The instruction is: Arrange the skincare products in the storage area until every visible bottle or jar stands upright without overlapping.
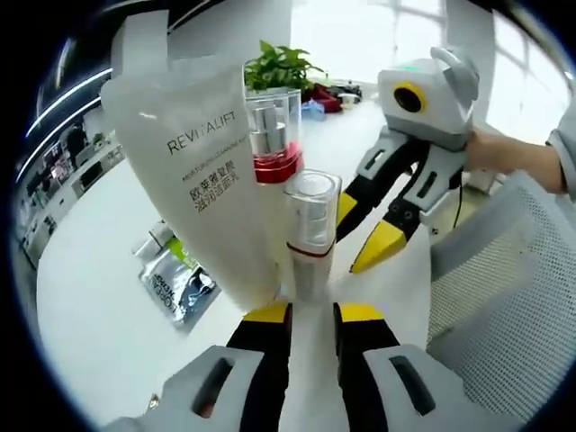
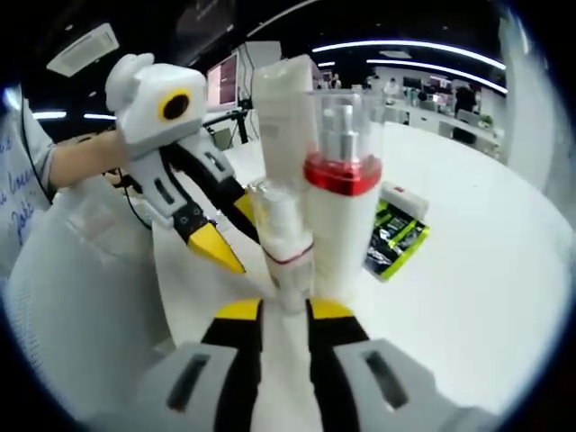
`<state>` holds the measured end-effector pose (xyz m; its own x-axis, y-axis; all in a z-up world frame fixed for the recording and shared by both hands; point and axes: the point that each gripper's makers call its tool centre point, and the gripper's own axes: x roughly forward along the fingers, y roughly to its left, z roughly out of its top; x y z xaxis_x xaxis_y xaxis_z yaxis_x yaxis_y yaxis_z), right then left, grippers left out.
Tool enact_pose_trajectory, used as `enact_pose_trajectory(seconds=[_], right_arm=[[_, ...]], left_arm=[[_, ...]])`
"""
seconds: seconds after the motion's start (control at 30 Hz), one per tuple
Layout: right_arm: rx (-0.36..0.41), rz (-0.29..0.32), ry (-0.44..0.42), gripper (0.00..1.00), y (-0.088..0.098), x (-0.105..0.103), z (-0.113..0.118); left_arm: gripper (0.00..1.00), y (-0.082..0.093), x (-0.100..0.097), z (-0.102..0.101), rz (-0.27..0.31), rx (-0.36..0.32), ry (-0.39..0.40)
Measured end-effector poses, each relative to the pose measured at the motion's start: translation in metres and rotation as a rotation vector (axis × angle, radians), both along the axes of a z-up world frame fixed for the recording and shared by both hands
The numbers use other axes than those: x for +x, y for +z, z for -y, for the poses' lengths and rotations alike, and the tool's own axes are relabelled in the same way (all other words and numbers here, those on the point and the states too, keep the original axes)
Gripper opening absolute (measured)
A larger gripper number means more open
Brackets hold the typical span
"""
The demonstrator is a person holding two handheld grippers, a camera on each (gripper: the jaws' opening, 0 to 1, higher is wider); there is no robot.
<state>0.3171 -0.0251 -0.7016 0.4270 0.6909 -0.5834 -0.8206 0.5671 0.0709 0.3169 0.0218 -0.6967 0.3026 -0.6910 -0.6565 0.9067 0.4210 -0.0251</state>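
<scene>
Three products upright on the table (image 1: 99,342): big white tube (image 1: 193,171), red-collared pump bottle (image 1: 274,135), small clear-capped bottle (image 1: 310,229). Left claw (image 1: 310,315) and right claw (image 2: 286,310) both spread, empty. Flat sachets (image 1: 175,283) still lying near the table edge.

The white tube (image 1: 193,171) carries the brand "REVITALIFT" in grey letters, with smaller lines under it, partly Chinese characters, too small to read surely.
</scene>
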Motion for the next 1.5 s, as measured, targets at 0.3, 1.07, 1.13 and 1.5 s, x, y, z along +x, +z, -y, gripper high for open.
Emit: enact_pose_trajectory(seconds=[0.3, 1.07, 1.13, 1.5], right_arm=[[-0.05, 0.016, 0.022, 0.35, 0.013, -0.012, -0.002], [-0.061, 0.07, -0.012, 0.76, 0.057, -0.013, -0.002], [-0.057, 0.069, -0.016, 0.79, 0.058, -0.013, -0.001], [-0.067, 0.079, -0.025, 0.9, 0.069, -0.011, 0.004]], left_arm=[[0.27, 0.012, -0.002, -0.017, 0.026, -0.002, 0.017], [0.66, 0.055, 0.005, -0.085, 0.094, -0.048, 0.182], [0.71, 0.059, 0.006, -0.09, 0.098, -0.06, 0.199], [0.82, 0.068, -0.001, -0.117, 0.11, -0.044, 0.24]])
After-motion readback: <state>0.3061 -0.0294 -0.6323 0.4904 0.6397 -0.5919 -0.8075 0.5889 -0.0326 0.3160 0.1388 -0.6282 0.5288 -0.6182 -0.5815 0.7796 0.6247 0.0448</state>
